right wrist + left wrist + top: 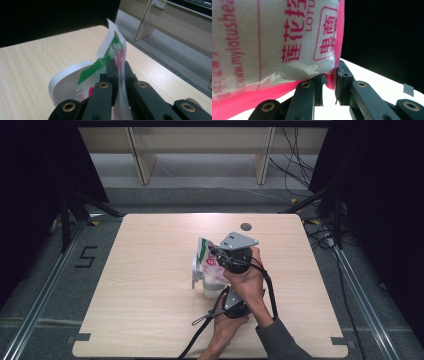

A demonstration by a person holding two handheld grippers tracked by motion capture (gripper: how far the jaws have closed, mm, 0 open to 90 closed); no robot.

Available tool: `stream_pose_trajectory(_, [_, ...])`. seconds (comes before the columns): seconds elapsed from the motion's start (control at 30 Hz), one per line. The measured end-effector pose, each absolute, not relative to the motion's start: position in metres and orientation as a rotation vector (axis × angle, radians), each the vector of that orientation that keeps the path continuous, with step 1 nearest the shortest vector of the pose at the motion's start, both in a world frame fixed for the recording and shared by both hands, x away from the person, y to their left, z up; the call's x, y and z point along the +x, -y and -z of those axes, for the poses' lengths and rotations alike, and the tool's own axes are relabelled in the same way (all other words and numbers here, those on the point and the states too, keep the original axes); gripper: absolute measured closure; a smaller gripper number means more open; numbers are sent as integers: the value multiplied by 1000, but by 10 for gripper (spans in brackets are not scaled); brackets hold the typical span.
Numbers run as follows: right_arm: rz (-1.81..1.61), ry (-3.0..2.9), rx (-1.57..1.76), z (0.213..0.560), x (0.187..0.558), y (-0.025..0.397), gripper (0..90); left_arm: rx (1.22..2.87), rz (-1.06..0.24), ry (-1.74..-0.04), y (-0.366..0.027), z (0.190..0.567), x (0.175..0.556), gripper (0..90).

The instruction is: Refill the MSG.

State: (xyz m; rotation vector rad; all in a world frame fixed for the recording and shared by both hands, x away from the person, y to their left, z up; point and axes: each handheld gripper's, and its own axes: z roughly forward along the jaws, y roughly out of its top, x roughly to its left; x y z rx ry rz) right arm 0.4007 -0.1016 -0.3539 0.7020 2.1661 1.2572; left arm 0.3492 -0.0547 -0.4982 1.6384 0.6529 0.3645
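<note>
Black jaws of the left gripper [328, 86] rise close to the lens, drawn narrow, with the pink bottom seam of the bag [274, 45] pinched between their tips; the bag's body bulges up and to the left of them. In the right gripper view, the right gripper [119, 65] has its jaws pressed together on the clear film at the bag's upper edge, the film running down between the two black links.

From the high view, the bag [206, 259] is held above the middle of the counter [150, 320], right gripper [220, 254] at its top and left gripper [216, 306] below, nearer the person. Both hands crowd close together over it. A white bowl [65, 82] sits just behind and under the bag, its rim partly covered by the film. A small dark disc [245, 226] lies near the counter's far edge, well apart.

The bag is translucent white plastic with pink lettering and a pink border, a green band near its top corner, and a crumpled, upright flap.
</note>
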Motion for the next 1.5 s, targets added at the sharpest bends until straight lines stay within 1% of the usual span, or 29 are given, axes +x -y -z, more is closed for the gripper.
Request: stream_pose_trajectory(1.5, [-1309, -2168, 705, 348, 398, 108, 898, 1650, -369, -647, 51, 498, 350, 782])
